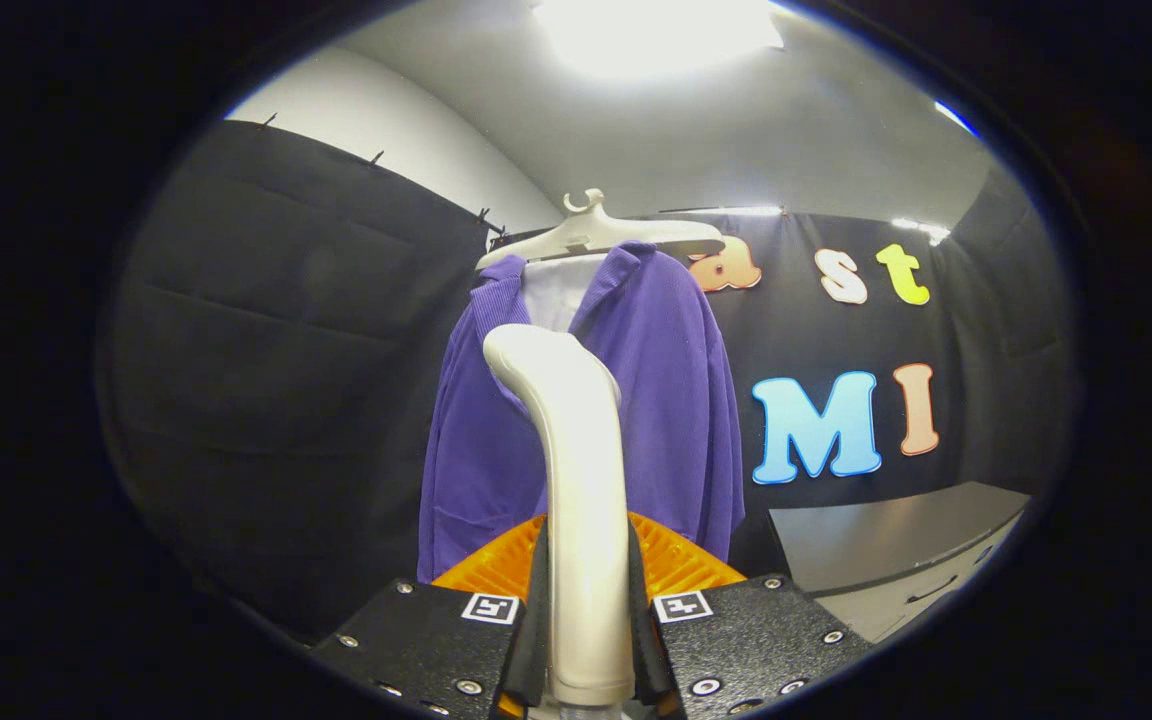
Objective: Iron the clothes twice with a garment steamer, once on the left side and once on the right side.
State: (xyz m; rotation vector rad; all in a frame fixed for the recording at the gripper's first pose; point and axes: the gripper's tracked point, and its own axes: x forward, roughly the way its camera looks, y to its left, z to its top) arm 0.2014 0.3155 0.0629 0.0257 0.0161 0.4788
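Gripper view: the gripper [588, 640] is clamped on the handle of the garment steamer [576, 480], one finger pressing each side of it.
Steamer: its pale handle rises upright from between the fingers and bends at the top toward the far left, its head [521, 352] close to the clothes; whether it touches them cannot be told.
Finger markers: a small square black-and-white code tag [490, 607] sits on each finger block; no words can be read on them.
Orange part: a ribbed orange piece [671, 560] lies just beyond the fingers, on both sides of the handle.
Clothes: a purple garment [666, 400] hangs beyond the steamer, straight ahead, open at the front with a white lining [554, 290] showing at the collar.
Hanger: a pale hanger [596, 232] carries the garment from a rail along the far wall.
Room left: dark cloth wall [286, 350] stands to the left of the garment's left edge, with open air between it and the steamer.
Room right: a grey tabletop [886, 540] lies to the near right, its front edge curving past the garment's right hem, apart from it.
Brands: none legible on the steamer or garment.
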